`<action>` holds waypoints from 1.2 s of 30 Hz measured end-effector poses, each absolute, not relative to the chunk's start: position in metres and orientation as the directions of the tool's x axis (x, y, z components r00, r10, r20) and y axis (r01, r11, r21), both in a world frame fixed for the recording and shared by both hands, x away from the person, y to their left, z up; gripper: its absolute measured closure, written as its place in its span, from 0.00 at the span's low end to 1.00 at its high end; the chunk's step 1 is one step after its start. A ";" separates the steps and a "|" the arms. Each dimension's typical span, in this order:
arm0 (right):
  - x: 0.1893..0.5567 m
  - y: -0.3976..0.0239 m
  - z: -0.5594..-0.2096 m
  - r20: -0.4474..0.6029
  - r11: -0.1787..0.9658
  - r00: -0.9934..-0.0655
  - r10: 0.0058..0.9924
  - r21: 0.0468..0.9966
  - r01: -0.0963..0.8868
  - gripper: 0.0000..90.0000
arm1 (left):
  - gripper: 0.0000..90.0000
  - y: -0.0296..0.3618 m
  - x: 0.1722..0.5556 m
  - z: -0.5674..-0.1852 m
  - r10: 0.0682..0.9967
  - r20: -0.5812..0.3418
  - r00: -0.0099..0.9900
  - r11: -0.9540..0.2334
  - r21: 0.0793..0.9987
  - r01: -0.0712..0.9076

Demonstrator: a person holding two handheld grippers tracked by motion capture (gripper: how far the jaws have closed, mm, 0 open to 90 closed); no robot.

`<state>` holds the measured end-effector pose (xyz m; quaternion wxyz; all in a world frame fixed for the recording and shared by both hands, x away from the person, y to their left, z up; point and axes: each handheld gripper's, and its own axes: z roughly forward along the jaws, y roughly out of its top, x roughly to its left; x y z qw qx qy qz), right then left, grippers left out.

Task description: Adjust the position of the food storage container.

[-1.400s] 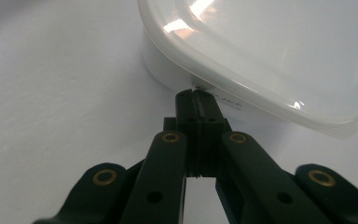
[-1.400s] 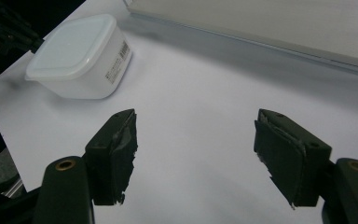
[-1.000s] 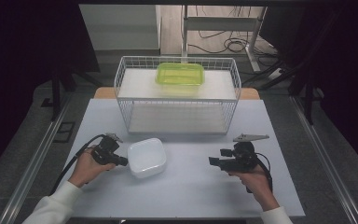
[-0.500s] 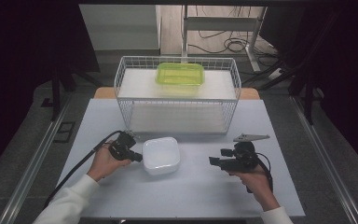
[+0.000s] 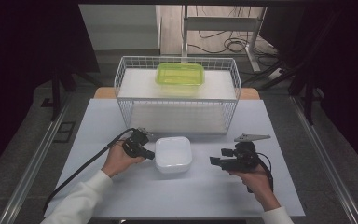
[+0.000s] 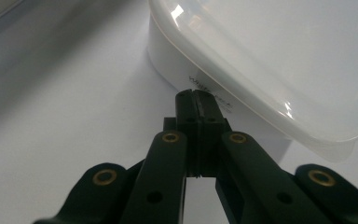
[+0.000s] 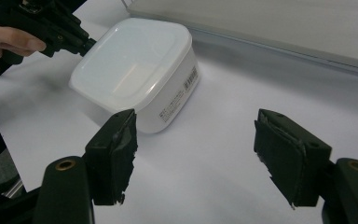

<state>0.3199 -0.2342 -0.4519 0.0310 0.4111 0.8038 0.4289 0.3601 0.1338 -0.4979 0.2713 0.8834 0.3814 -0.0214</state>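
Note:
A white lidded container (image 5: 172,154) (image 7: 135,70) stands on the white table (image 5: 205,196), near its middle. My left gripper (image 5: 149,155) (image 6: 196,95) is shut, and its tips press against the container's (image 6: 270,56) left wall just under the lid's rim. Nothing is held between its jaws. My right gripper (image 5: 213,161) (image 7: 196,140) is open with nothing between its jaws. It points left at the container from a short way off. The right gripper view has the left gripper (image 7: 74,39) touching the container's far corner.
A white wire basket (image 5: 177,99) stands at the back of the table, just behind the container. A green lidded container (image 5: 180,73) lies on its upper shelf. A black cable (image 5: 79,170) trails from the left gripper toward the table's front left.
My left gripper has moved right, and the white container has slid right ahead of it toward the table's middle. The right gripper has stayed put and open.

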 end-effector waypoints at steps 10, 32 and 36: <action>0.321 -0.237 -0.451 0.306 0.285 -0.654 0.692 0.717 0.637 0.33 | 1.00 0.147 0.353 -0.480 0.684 -0.248 0.686 -0.508 0.513 0.692; 0.321 -0.236 -0.448 0.288 0.280 -0.642 0.710 0.722 0.633 0.28 | 0.32 0.178 0.302 -0.450 0.730 -0.378 0.570 -0.241 0.638 0.731; 0.321 -0.234 -0.448 0.290 0.283 -0.645 0.707 0.720 0.634 0.28 | 0.31 0.177 0.301 -0.451 0.732 -0.379 0.567 -0.238 0.637 0.733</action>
